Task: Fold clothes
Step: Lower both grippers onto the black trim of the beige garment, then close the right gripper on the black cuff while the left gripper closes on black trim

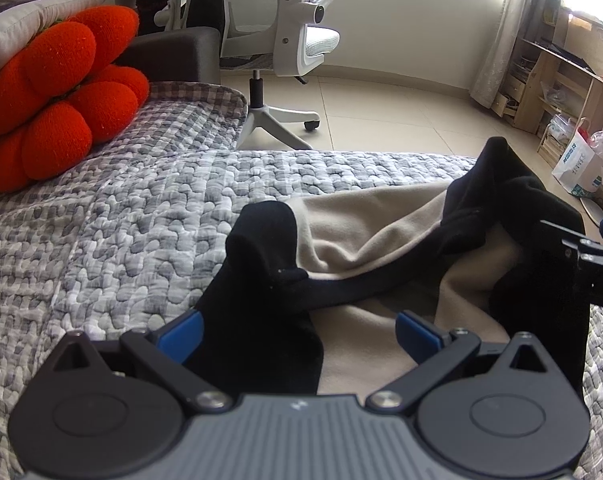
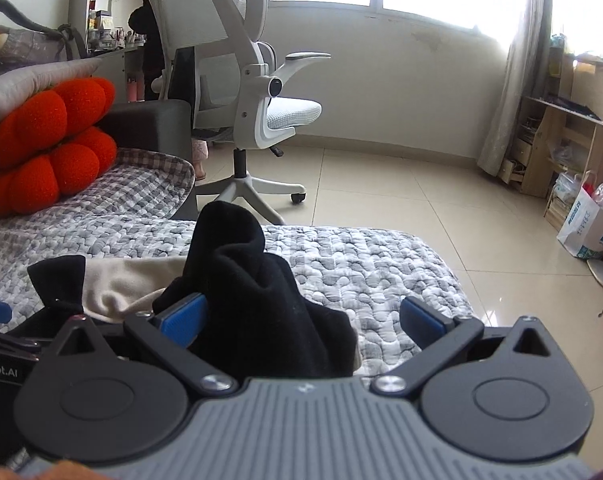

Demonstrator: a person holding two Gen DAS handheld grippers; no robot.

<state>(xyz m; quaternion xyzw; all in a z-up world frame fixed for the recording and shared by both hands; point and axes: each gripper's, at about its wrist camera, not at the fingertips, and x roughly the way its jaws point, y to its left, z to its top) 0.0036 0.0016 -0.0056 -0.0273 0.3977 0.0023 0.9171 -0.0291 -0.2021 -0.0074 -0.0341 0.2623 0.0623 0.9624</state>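
Left tool (image 1: 297, 334): blue pads spread wide, nothing pinched; black cloth lies between the fingers, against the left pad.
Right tool (image 2: 301, 320): pads likewise spread wide; a bunched hump of black cloth sits against the left pad and rises between the fingers, not clamped. The same tool's nose shows at the right edge of the left wrist view.

Garment (image 1: 361, 240): one piece, black outside with a beige lining or panel, lying on the bed directly ahead of both tools. Condition: rumpled. Black portions rise in peaks at both ends, the beige middle sags in loose creases, and a black band runs across it. No flat, squared edges or stacked layers are visible. Kind of garment cannot be told.

Bed cover (image 1: 141, 220): grey-and-white quilted check, bare to the left of the garment.

Orange cushion (image 1: 57, 96): lobed, at the head of the bed, well apart from the garment.

Office chair (image 2: 253, 92): white, on the tiled floor beyond the bed.

Progress, as judged: the garment is not lying in a folded state. Flattening and folding remain to be done on this piece.
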